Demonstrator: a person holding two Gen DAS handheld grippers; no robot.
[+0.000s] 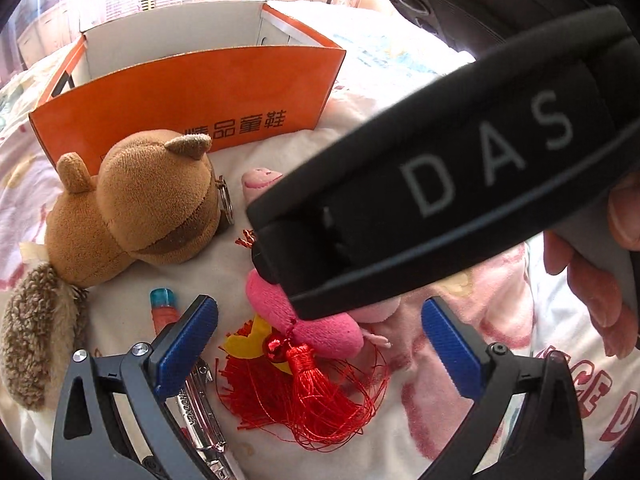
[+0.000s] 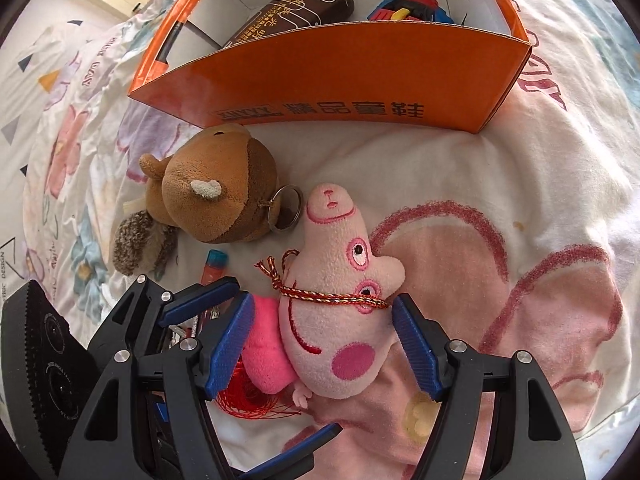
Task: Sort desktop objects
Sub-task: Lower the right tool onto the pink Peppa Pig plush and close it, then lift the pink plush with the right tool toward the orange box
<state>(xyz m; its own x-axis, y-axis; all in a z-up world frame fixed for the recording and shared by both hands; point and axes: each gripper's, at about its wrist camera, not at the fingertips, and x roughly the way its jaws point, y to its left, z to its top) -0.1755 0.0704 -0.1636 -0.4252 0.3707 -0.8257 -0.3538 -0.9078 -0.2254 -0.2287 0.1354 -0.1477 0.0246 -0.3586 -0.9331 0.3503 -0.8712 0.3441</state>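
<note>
Printed bedding (image 2: pixel 500 184) carries an orange box (image 2: pixel 360 76), a brown plush (image 2: pixel 216 196) beside it, and a pink pig toy (image 2: pixel 340 320) between the spread jaws of the right hand-held gripper (image 2: pixel 324 344). Left hand-held gripper (image 1: pixel 320 340) is released above a red tassel (image 1: pixel 308 392).

You get bright daylight, blown out at the upper left of both views; fisheye bending darkens every corner, and shadows fall soft.
</note>
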